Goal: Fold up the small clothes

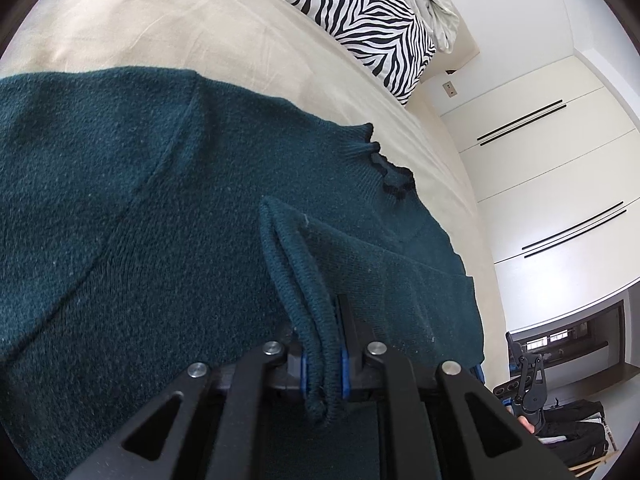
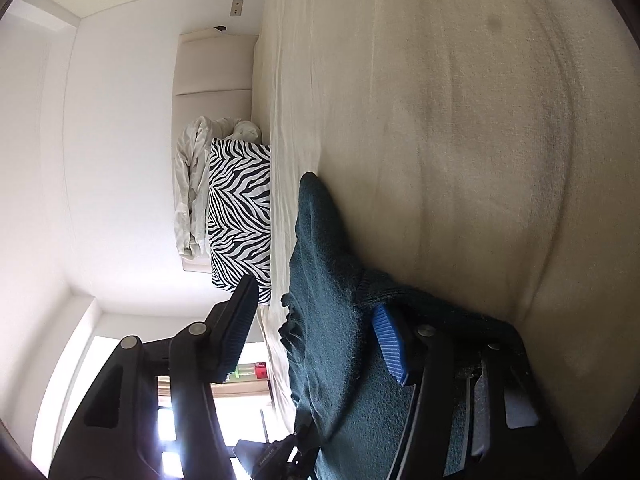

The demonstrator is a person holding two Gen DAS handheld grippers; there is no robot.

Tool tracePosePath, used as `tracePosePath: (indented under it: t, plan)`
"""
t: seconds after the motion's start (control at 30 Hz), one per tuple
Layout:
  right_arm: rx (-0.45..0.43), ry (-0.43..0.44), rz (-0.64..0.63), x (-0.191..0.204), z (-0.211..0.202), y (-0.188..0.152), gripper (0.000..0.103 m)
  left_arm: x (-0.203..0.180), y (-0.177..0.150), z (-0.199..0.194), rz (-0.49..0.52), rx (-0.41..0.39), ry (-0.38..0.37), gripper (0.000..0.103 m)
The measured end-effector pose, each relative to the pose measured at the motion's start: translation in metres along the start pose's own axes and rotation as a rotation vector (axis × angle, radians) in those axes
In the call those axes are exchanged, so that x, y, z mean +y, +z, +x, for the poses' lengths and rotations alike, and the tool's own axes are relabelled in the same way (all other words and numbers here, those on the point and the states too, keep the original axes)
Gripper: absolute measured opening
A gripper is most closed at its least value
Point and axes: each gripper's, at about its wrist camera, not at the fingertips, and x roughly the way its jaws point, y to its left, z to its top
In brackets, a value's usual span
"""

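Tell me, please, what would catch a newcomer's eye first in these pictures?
First, the dark teal sweater spread over the cream bed, filling most of the left wrist view. Its ribbed cuff is pinched in the left gripper at the bottom of that view. Next, the zebra pillow at the head of the bed, and the right gripper, open with sweater cloth between its fingers.
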Motion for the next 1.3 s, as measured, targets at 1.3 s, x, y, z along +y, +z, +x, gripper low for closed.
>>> tracePosePath:
  t: [1.3]
  plan:
    - [0.321,-0.058,-0.319,0.059,-0.009,0.03,0.066,-0.017,-0.022,0.002,0.249,-0.114,0.046,0.053]
